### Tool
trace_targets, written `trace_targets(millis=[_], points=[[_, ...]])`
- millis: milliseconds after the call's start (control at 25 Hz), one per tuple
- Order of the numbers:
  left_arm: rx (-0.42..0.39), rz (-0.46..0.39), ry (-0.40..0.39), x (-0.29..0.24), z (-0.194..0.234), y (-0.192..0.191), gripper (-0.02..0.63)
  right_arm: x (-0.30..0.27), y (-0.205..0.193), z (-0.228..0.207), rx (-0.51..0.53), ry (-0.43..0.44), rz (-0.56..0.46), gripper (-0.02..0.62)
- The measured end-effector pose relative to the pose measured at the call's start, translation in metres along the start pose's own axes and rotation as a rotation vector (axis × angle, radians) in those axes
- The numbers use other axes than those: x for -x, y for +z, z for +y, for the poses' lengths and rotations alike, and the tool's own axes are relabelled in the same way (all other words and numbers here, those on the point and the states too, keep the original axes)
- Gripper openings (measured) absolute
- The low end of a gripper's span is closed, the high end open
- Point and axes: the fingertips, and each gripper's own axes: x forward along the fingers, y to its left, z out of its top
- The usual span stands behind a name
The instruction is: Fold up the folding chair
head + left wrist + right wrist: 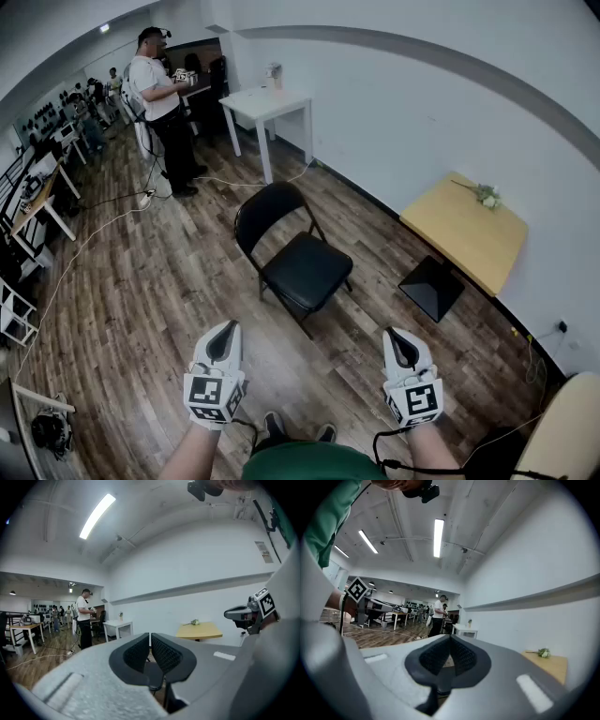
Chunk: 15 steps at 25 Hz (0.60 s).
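While unfolded, folding chair (305,270) well beyond left fingers (222,340), right fingers (403,349).

The folding chair (302,267) has a black padded seat and back with a soft sheen, like vinyl, on thin black-painted metal tubing. The floor (141,291) is brown wood-look plank with a satin finish. The wooden table (466,230) has a pale, matt top, and the white table (265,101) looks smooth and painted. The left claw (223,330) and right claw (399,337) have matt, finely grained grey plastic shells. Their black pads (166,656) are dimpled and rubber-like.
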Motion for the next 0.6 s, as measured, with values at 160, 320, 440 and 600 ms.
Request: trace_targets(millis=[160,320,440,600], points=[[-0.004,0.002,-0.003,-0.002,-0.006,0.001,0.021,0.001,0.000,-0.007,-0.005,-0.001,0.000,0.003],[-0.002,0.005,0.010,0.000,-0.007,-0.002,0.021,-0.002,-0.005,-0.008,-0.010,0.013,0.005,0.003],[-0.008,0.019,0.019,0.002,0.002,-0.008,0.021,-0.013,-0.010,-0.004,-0.019,0.031,0.021,0.003],[0.007,0.052,0.046,-0.001,0.026,-0.024,0.021,-0.037,-0.016,0.003,-0.061,0.054,0.029,0.003]])
